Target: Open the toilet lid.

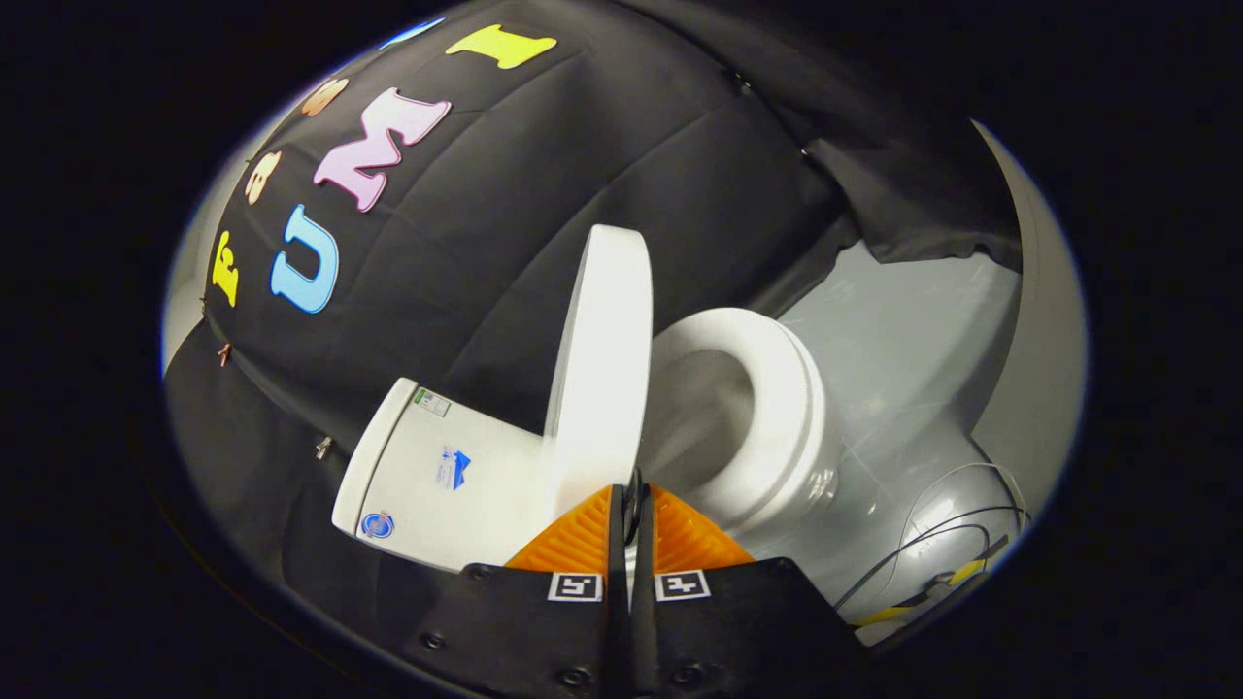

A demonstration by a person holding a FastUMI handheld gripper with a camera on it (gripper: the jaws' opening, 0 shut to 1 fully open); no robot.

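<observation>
The white toilet lid [602,369] stands raised, nearly upright, between the tank [437,476] and the seat ring [789,408]. The seat lies down on the bowl, whose inside [699,417] is uncovered. My gripper [631,497] is shut, its fingers pressed together with only a thin slit between them. The fingertips sit right at the free edge of the lid. I cannot tell whether they touch it. Nothing is held between the fingers.
A grey floor [903,330] spreads beyond the seat. Thin cables [937,558] with yellow pieces lie on the floor next to the bowl's base. The booth's black cloth wall [602,165] hangs behind the tank and the lid.
</observation>
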